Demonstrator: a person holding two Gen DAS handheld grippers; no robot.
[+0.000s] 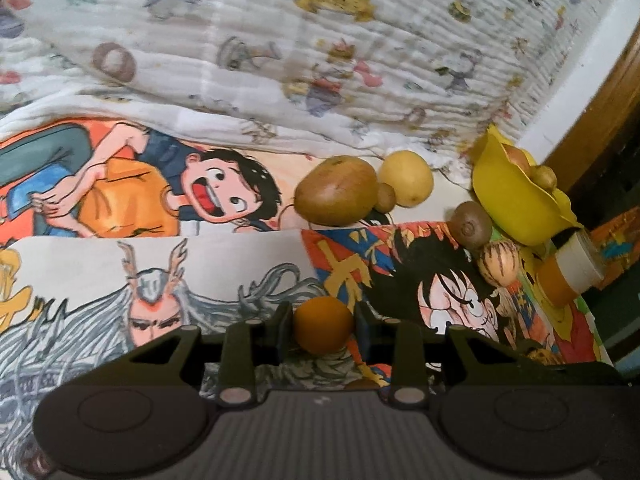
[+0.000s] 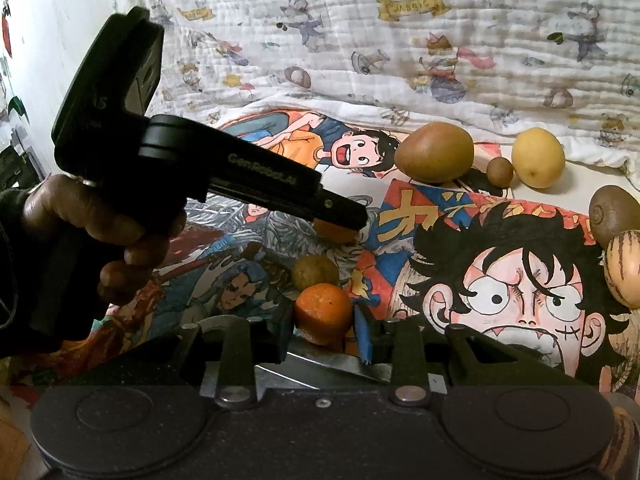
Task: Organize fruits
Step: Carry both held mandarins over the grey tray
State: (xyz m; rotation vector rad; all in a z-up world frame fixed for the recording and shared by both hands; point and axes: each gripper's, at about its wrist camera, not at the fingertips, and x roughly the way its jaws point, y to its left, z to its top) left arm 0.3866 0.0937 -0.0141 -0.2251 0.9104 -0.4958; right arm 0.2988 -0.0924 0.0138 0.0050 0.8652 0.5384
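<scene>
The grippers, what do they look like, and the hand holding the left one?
Both are matte black plastic. Each wrist view shows a ribbed body with two round discs, silver pivot pins and angular black fingers; the right gripper has a blue pad on one finger. The left gripper carries faint grey "GenRobot.AI" lettering. The hand is bare, its cuff dark.

The left gripper [image 2: 340,220], seen from the right wrist, carries the raised brand "GenRobot.AI" along its arm, at about nine o'clock. A numeral "5" stands on its upper body. The quilt [image 2: 360,40] banner at twelve o'clock reads roughly "magic", blurred.
</scene>
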